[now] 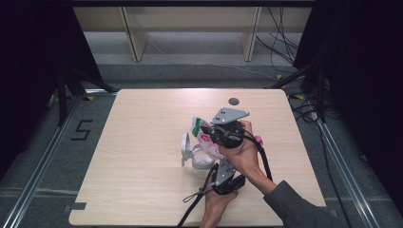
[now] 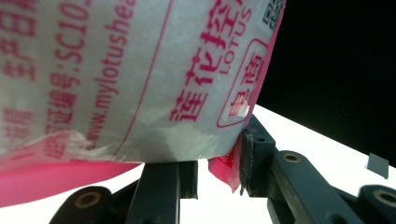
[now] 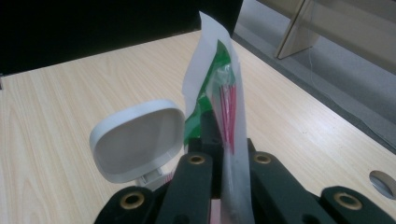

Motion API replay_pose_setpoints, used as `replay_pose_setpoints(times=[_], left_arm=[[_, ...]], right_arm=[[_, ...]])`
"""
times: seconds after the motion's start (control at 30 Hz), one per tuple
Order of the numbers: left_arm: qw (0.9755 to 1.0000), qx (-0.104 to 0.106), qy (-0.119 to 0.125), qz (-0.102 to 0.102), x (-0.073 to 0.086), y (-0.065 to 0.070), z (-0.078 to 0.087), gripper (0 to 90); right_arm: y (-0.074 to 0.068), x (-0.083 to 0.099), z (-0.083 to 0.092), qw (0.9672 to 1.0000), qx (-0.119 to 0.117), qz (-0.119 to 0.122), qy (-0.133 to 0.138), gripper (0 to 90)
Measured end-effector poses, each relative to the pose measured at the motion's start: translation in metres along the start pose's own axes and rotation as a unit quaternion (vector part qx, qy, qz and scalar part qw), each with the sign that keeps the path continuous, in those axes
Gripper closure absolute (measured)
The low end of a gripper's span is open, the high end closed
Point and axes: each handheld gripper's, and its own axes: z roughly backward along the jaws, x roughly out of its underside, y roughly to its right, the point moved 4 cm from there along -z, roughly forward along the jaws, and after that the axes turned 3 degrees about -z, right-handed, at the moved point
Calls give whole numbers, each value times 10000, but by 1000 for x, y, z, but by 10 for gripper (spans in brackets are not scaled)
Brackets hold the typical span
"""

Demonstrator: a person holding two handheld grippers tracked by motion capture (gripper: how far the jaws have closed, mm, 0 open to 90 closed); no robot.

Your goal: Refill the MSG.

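**Pouch held over the open white container**

The pouch [image 1: 205, 137], a plastic packet printed in pink, white and green, sits near the middle of the table [image 1: 138, 180], gripped from two sides. In the high view, starting at the left, a white container [image 1: 199, 164] stands on the table with its hinged lid [image 1: 185, 145] flipped up on its left side. The pouch hangs just above and beside this container, touching or nearly touching its rim; which of the two cannot be told.

Below the container, the left gripper [image 1: 219, 167] comes in from the person's near edge of the table. In the left gripper view its fingers [image 2: 252, 154] are partly closed, and the pink lower edge of the pouch [image 2: 140, 84] lies between them, one pad pressed against the folded pink corner. The packet's printed face, with pink lettering, rises right above the fingers.

Further right and above, the right gripper [image 1: 212, 128] is held by the right hand [image 1: 244, 152], its grey three-cornered plate [image 1: 229, 115] on top. In the right gripper view its fingers [image 3: 205, 135] are clamped tight on the pouch's upper edge [image 3: 219, 88], which stands upright between them, white with a green band and thin pink stripes. The container's raised lid [image 3: 137, 140] shows just to the left of the fingers.

At the far right side of the table is a round cable hole [image 1: 234, 101].
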Motion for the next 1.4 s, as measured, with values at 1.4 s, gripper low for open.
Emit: replay_pose_setpoints(times=[1.4], left_arm=[[10000,-1,-17,-15,0,-1,1,709]], right_arm=[[-4,-1,-3,9999,33,97,49,900]])
